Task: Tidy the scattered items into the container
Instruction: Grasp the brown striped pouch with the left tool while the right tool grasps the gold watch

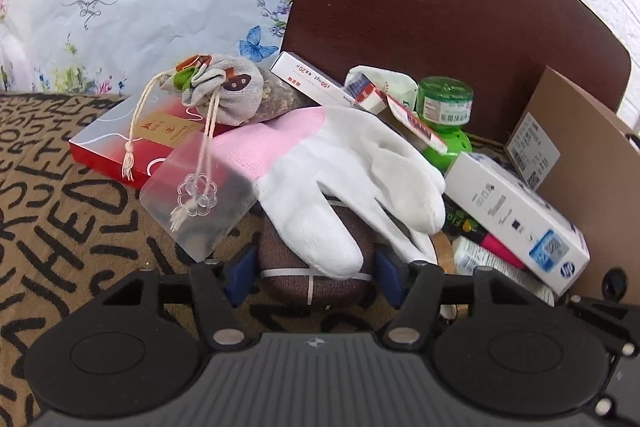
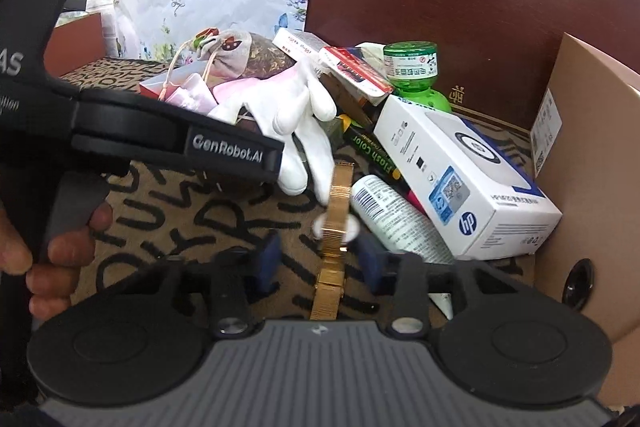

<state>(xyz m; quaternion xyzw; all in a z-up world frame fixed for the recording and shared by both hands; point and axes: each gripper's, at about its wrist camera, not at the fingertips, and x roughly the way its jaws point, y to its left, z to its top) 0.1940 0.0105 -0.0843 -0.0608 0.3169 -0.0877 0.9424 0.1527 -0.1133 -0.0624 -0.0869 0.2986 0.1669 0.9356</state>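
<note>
In the left wrist view my left gripper point(image 1: 315, 277) has its blue pads against both sides of a brown fabric pouch point(image 1: 296, 279) tied with a white cord. A white and pink glove point(image 1: 340, 167) drapes over the pouch's top. In the right wrist view a gold mesh-band watch point(image 2: 334, 247) lies on the lettered cloth point(image 2: 224, 227), running lengthwise between the blue pads of my right gripper point(image 2: 318, 261). There is a gap on each side of the band and the pads do not touch it. The cardboard container point(image 2: 588, 131) stands at the right.
Piled by the box are a white HP carton point(image 2: 468, 171), a green bottle point(image 2: 412, 71), a white tube point(image 2: 400, 219), a drawstring sachet point(image 1: 224, 87), a red flat box point(image 1: 120, 143) and a clear plastic case point(image 1: 196, 195). A hand point(image 2: 60, 247) holds the left tool's black body point(image 2: 224, 147).
</note>
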